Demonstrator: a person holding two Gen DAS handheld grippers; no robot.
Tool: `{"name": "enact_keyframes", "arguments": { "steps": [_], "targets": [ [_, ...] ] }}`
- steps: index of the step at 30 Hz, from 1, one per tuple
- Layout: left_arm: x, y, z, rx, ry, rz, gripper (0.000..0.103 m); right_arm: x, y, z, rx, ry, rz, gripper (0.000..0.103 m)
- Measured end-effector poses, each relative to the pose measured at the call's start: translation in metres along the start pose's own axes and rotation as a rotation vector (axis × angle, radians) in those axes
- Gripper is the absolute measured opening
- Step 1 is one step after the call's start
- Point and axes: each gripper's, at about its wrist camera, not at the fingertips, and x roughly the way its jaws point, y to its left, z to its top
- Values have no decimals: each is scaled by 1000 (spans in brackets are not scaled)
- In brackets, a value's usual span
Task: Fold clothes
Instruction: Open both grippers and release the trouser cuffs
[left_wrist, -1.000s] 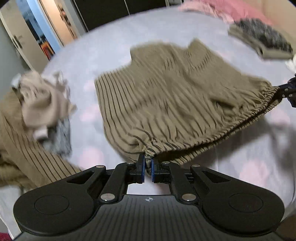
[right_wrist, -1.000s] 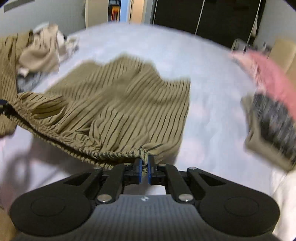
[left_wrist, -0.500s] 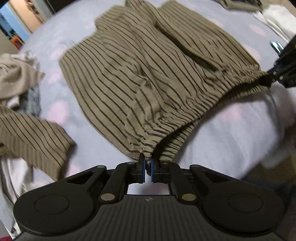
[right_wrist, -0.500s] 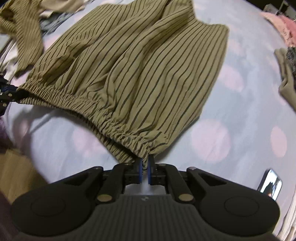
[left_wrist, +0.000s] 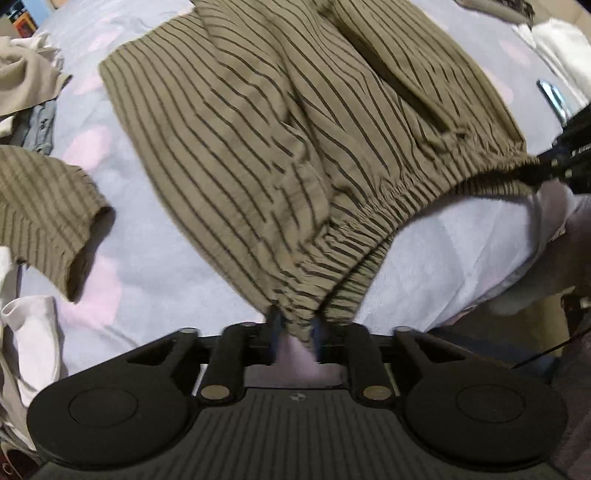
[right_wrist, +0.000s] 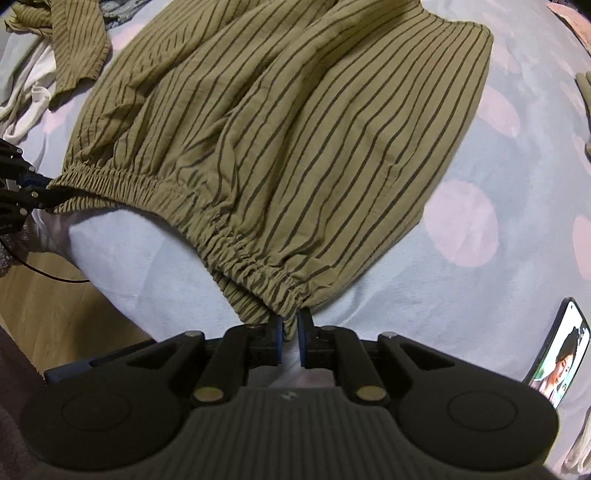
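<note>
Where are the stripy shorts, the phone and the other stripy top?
striped shorts (right_wrist: 295, 129): right wrist view, middle of the fabric.
phone (right_wrist: 561, 354): right wrist view, its lit screen.
striped top (left_wrist: 40, 206): left wrist view, its sleeve.

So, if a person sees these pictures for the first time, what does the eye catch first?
First, the olive striped garment, spread over the pale blue bedsheet and filling most of both views. Next, the left gripper and right gripper, one at each end of its gathered elastic waistband, jaws opening with fabric between them. Last, a lit phone near the sheet's lower right edge.
</note>
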Motion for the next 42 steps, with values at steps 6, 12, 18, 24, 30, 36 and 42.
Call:
{"name": "enact_keyframes", "arguments": {
  "steps": [6, 12, 18, 24, 30, 36, 42],
  "targets": [
    [-21, -4, -16, -62, 10, -74, 47, -14, 4, -28, 10, 30, 81, 57],
    [-30, 7, -9, -102, -91, -58, 48, -35, -9, -31, 123, -94, 114, 57],
    [-45, 57, 18, -285, -203, -50, 47, -46, -41, -6, 333, -164, 82, 55],
    [-59, 121, 79, -446, -329, -44, 47, -62, -82, 46, 458, -214, 89, 56],
    [-31, 183, 127, -554, -385, 11, 47, -53, -135, 105, 532, -277, 54, 56],
    [25, 219, 156, -646, -357, -36, 47, -30, -191, 140, 635, -347, 42, 55],
    [67, 235, 168, -715, -334, -80, 46, 6, -226, 161, 745, -382, 89, 55]
  ]
}}
